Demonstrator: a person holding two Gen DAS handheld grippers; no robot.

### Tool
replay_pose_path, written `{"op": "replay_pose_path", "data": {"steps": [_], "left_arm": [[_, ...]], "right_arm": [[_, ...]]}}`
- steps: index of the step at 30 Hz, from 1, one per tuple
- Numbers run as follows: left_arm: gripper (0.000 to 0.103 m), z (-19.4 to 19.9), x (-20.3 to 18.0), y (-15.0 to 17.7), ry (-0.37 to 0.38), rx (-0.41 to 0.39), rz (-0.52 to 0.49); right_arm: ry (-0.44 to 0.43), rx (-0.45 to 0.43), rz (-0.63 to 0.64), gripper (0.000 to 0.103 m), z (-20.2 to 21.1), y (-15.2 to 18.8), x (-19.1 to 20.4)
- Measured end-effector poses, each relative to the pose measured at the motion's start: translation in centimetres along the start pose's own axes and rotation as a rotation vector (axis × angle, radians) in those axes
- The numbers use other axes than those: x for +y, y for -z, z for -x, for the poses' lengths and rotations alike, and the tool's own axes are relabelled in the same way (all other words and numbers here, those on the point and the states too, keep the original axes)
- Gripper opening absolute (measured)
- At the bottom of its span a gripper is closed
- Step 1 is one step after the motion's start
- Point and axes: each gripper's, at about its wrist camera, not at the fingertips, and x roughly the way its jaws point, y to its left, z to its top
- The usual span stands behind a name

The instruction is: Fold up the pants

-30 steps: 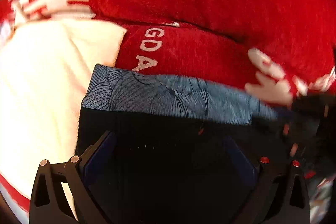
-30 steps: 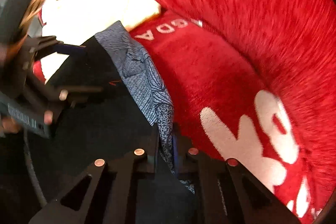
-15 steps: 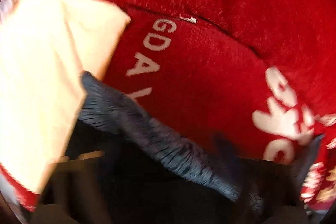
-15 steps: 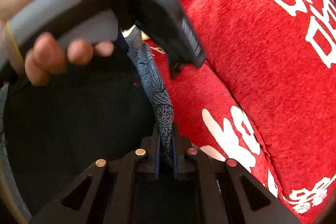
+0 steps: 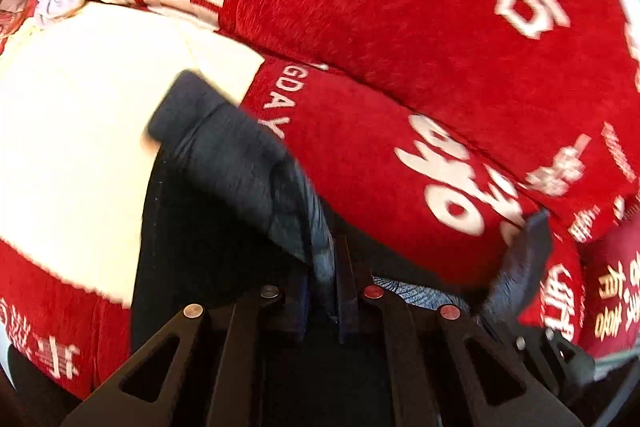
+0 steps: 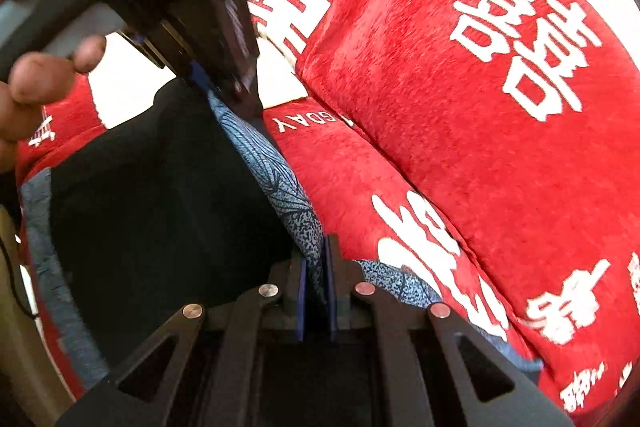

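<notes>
Black pants (image 5: 208, 243) with blue patterned waistband (image 6: 276, 179), on red bedding (image 5: 360, 7), now pinched at both ends. Left tongs (image 5: 322, 283), wide open a second ago, just clamped onto the band; right tongs (image 6: 316, 287) clamped likewise. Ready for lifting and folding. Legs cut off below; band blurred near the left tongs.
</notes>
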Motion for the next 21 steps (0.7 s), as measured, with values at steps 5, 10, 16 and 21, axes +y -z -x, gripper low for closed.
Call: {"op": "replay_pose_path", "data": {"steps": [5, 10, 16, 21], "left_arm": [[0.012, 2.6, 1.9, 5.7, 0.077, -0.035, -0.024], [0.012, 1.8, 4.1, 11.2, 0.094, 0.016, -0.025], [0.017, -0.9, 9.4, 14.4, 0.135, 0.159, 0.118], [0.017, 0.7, 9.5, 14.8, 0.118, 0.132, 0.079]], "right_arm": [[0.078, 0.0, 0.002, 0.009, 3.8, 2.1, 4.4], [0.11, 0.054, 0.007, 0.009, 4.6, 5.5, 10.1], [0.183, 0.117, 0.094, 0.009, 3.5, 7.9, 14.9], [0.185, 0.113, 0.059, 0.009, 4.8, 7.7, 14.6]]}}
